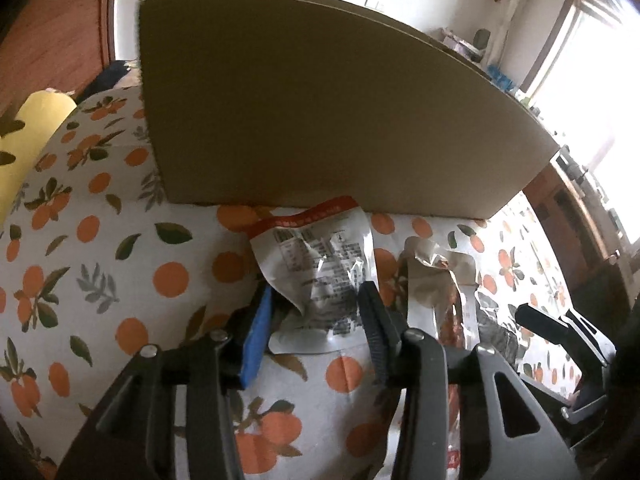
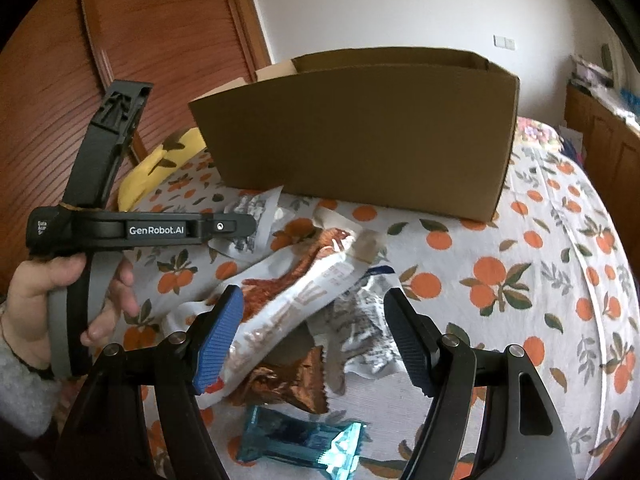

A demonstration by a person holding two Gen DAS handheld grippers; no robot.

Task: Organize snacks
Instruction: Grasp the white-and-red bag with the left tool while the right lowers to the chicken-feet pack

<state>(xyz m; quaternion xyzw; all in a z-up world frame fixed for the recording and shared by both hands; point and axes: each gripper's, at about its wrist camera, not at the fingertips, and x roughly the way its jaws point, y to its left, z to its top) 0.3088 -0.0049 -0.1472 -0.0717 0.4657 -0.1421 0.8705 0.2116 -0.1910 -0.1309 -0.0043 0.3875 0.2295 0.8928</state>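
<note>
Crumpled snack packets [image 2: 296, 292] lie heaped before an open cardboard box [image 2: 360, 140].

White snack packet [image 1: 320, 276] between hand-held gripper [image 1: 316, 316] fingers

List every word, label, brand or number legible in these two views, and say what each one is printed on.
"GenRobot.AI": white lettering on the black body of the left gripper, seen from the right wrist view.
White snack packet between the left gripper's fingers: red band and blocks of black print, too small and blurred to read.
White-and-brown snack packet: large characters, creased and not legible.
Teal wrapper: no readable text.
Cardboard box: blank.
</note>
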